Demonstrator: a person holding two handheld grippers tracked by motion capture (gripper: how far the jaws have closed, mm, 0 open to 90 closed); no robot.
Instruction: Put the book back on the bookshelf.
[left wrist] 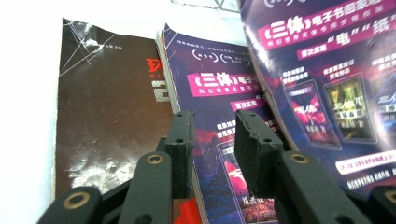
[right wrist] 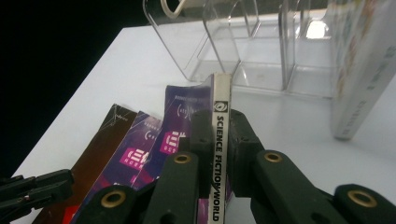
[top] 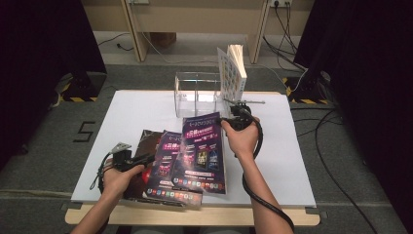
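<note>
A white table seen from above holds three magazines fanned out near its front edge. The right gripper, just right of centre, clenches the spine edge of the top magazine, a purple-covered issue lifted at its far end so that it tilts up over the others. The right gripper view brings out what the high view cannot: the jaws press on both sides of a white spine printed "SCIENCE FICTION WORLD", with the transparent rack at twelve o'clock beyond it.

The left gripper sits at eight o'clock from the lifted magazine, over the lower two. In the left gripper view its jaws stand apart with nothing pinched between them, released, hovering above the second purple magazine, whose cover lies at twelve o'clock from the jaws. The brown magazine lies at ten o'clock, partly tucked under it.

The high view alone shows a white patterned book standing upright at the rack's right end, at twelve o'clock from the right gripper.
</note>
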